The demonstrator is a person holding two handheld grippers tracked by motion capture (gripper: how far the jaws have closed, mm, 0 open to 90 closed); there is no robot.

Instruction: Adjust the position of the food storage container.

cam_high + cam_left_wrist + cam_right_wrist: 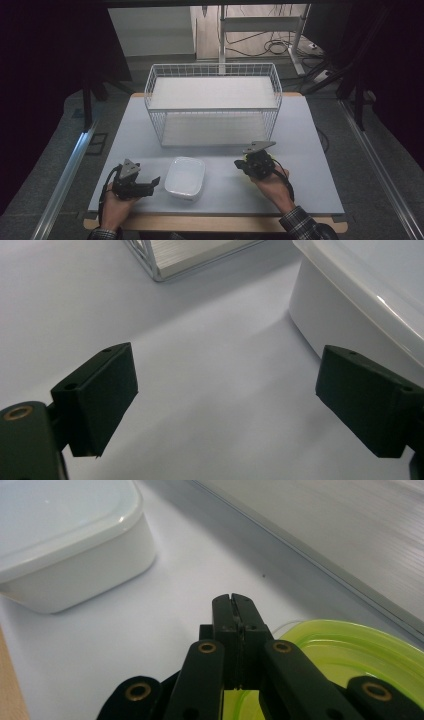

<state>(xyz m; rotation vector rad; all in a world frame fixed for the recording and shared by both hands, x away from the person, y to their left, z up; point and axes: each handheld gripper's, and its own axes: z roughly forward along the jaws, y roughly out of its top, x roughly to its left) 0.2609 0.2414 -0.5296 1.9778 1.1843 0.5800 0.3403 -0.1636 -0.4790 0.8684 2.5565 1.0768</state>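
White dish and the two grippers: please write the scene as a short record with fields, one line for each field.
surface: pale table
white dish: square with rounded corners, near the front edge, between the two grippers
wire basket: white, behind the dish, standing on the table
left gripper: jaws open, pointing at the dish, nothing between them
right gripper: jaws shut together
green plate: yellow-green, translucent, lying under the right gripper; whether the jaws pinch its rim I cannot tell
contact with dish: none visible
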